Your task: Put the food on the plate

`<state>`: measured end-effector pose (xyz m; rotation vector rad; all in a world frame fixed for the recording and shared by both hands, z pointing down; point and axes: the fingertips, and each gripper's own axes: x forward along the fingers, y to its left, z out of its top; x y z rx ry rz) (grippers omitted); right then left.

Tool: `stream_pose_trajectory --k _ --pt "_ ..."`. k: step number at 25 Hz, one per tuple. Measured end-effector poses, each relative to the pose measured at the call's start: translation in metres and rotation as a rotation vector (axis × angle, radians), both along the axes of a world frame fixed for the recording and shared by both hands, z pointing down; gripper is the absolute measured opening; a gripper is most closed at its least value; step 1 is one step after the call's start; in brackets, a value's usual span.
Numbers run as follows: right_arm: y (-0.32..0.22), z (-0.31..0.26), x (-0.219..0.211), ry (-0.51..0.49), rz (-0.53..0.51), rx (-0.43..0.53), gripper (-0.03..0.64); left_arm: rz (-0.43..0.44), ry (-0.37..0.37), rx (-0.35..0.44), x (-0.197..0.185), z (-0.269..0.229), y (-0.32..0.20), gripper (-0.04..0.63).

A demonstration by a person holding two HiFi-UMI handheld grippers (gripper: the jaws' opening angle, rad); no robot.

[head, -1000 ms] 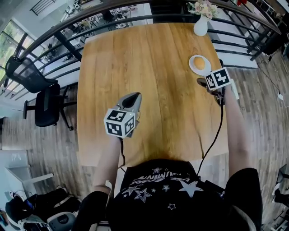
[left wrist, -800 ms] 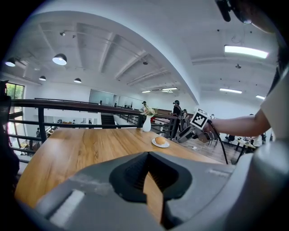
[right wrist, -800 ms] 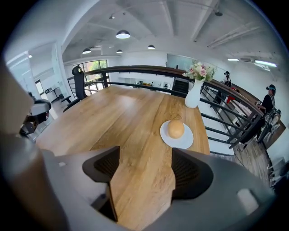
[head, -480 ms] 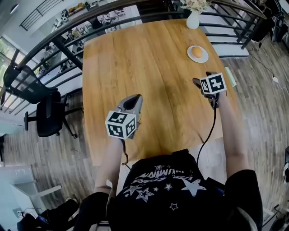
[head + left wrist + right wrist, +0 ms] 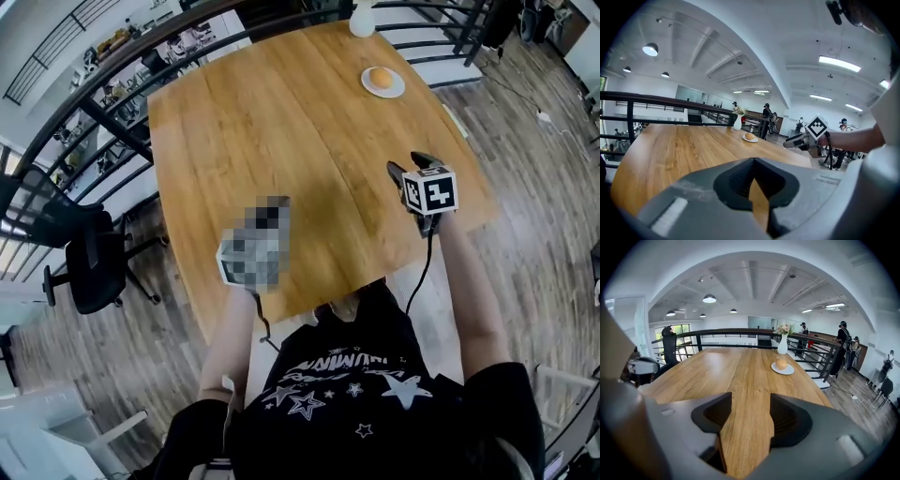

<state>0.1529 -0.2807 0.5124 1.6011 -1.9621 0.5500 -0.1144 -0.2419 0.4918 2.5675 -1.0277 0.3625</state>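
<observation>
Right gripper [image 5: 751,401]: jaws apart, just been closing, nothing between them; I see only bare tabletop [image 5: 740,380] through gap. Left gripper [image 5: 753,164]: jaws together at tips, empty; blurred out in head view. Food [image 5: 781,364]: 1 round orange-brown bun, too small for detail, sits on white plate [image 5: 789,371] near far right tabletop corner, well apart from both grippers. Vase [image 5: 362,21] near plate, cut off by head view's top edge.

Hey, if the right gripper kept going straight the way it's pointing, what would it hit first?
Probably the bare wooden table, short of the plate holding the bun; depth is hard to judge.
</observation>
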Motion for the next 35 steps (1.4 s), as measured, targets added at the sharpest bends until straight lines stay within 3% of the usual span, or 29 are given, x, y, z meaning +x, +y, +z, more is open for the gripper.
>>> stream_pose_trajectory --k 6,10,13,16,18,30,35 --pt "0.031 -0.006 -0.028 -0.081 0.000 0.041 0.211 0.053 0.009 -0.017 0.000 0.006 0.017 0.000" --pt "0.051 -0.010 -0.027 -0.126 0.007 0.105 0.174 0.053 0.004 0.012 0.012 0.007 0.026 0.000" --pt "0.074 -0.012 -0.008 -0.174 0.043 0.158 0.112 0.054 -0.008 0.049 0.033 0.005 0.034 0.000" --pt "0.090 -0.020 -0.007 -0.279 0.101 0.173 0.004 0.052 -0.004 0.046 0.039 -0.001 0.041 0.000" --pt "0.100 -0.028 -0.014 -0.318 0.121 0.174 0.003 0.059 0.002 0.031 0.038 -0.006 0.047 0.000" --pt "0.202 -0.057 -0.014 -0.332 0.088 0.239 0.002 0.129 -0.010 0.041 0.069 -0.029 0.139 0.000" --pt "0.244 -0.066 -0.012 -0.347 0.123 0.263 0.002 0.145 -0.011 0.048 0.072 -0.036 0.177 0.000"
